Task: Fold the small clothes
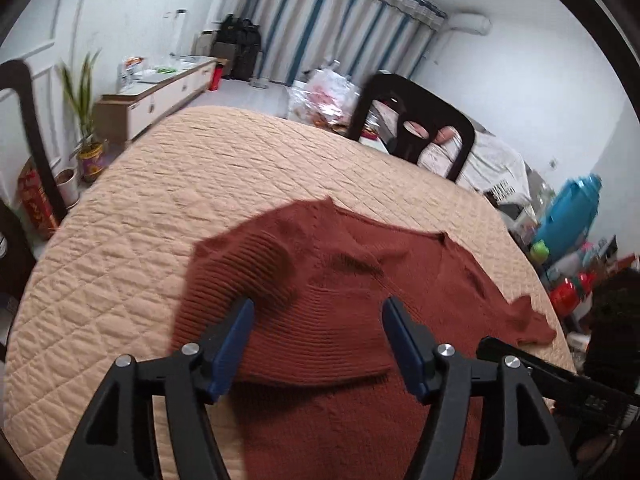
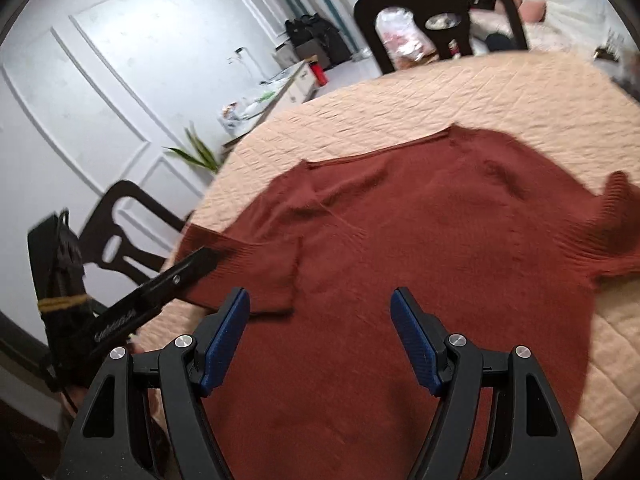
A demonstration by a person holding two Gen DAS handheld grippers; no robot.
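Rust-red knit sweater is lying spread across the beige quilted cover of a round table. Fabric is ribbed, with the ribs running in fine parallel lines across the sleeve and the hem band. The left sleeve is lying folded in over the chest, its cuff end resting on the body of the garment. The right sleeve is sticking out to the side, its ribbed cuff bunching up slightly off the cover. The neckline is facing the far side of the table, its edge showing as a thin rolled seam. Some soft creases are showing across the upper chest; the lower body is lying flat and smooth.

Left gripper is hovering over the folded sleeve, blue pads standing apart, nothing pinched between them. Right gripper is hanging over the middle of the sweater, jaws likewise spread, the knit showing beneath but not gripped.

A black chair is standing at the far edge of the table; a potted plant is sitting by the wall on the left.
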